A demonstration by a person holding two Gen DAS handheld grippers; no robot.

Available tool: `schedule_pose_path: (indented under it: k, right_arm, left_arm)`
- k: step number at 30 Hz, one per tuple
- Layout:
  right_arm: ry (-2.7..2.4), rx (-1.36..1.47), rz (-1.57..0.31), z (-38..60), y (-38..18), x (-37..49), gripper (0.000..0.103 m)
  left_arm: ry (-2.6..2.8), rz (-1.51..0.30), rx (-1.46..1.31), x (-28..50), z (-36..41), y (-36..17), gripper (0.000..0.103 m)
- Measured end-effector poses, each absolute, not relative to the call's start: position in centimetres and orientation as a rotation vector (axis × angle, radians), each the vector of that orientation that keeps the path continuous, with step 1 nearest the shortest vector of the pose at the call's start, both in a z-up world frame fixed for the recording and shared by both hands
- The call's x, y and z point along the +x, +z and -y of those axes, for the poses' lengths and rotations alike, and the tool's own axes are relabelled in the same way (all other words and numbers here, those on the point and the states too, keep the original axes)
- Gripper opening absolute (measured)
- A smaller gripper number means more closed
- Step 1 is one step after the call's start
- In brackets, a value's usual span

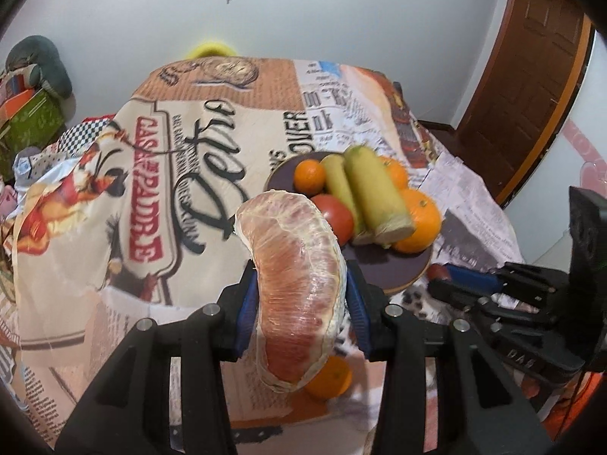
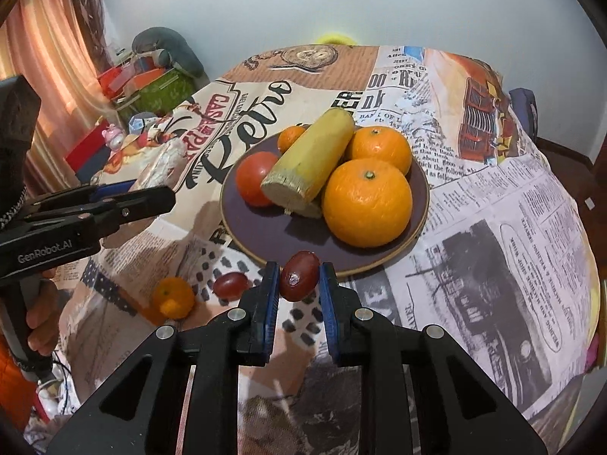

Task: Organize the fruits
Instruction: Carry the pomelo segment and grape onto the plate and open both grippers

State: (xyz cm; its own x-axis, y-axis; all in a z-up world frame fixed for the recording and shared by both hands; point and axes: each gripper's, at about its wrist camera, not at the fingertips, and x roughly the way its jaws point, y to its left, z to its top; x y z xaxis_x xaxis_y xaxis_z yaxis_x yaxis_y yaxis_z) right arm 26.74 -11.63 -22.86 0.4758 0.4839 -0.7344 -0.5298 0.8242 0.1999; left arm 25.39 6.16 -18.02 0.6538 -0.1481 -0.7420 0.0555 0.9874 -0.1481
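Your left gripper [image 1: 301, 295] clamped peeled pomelo segment [image 1: 296, 276], jaws closed on its sides, held above cloth short of plate [image 2: 379, 261]

Your right gripper [image 2: 297, 284] pinched red grape [image 2: 299, 275] between narrowed jaws, just at plate's near rim

Plate already carried two oranges [image 2: 367, 203], small mandarin [image 2: 290, 137], tomato [image 2: 256, 178], yellow cut stalks [image 2: 313, 159]

Left on cloth: second grape [image 2: 231, 284], small orange [image 2: 172, 297]; task seemed past halfway
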Motion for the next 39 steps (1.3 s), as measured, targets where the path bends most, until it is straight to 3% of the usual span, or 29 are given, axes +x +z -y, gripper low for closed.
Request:
schedule_pose_path:
  k: [21, 39]
  right_arm:
    - [0.643, -0.065, -0.890, 10.5, -24.1, 29.4, 0.019]
    - [0.639, -0.109, -0.913, 9.2, -24.6, 29.8, 0.020]
  left_arm:
    - [-0.163, -0.849, -0.158, 32.5, -3.7, -18.3, 0.043]
    - [-0.144, -0.847, -0.146, 33.0, -3.8, -17.8, 0.044]
